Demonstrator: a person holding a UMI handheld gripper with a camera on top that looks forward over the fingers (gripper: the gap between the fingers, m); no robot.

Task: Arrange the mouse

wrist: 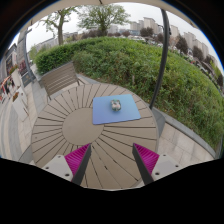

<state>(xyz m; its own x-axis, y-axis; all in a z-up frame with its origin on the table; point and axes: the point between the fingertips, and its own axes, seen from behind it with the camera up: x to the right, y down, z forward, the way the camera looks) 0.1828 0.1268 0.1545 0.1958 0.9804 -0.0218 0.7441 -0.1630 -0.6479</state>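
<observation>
Mouse [116,105] on blue mat [103,113], round slatted table [60,125] outdoors.

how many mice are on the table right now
1. The mouse sits on the blue mousepad on the round wooden table, beyond the open gripper. None visible elsewhere.

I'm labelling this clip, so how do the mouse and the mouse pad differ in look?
The mouse is small, grey and rounded; the mouse pad is larger, blue and flat. The mouse lies on the pad, which lies straight on the round wooden table. Both lie beyond the open gripper, untouched.
</observation>
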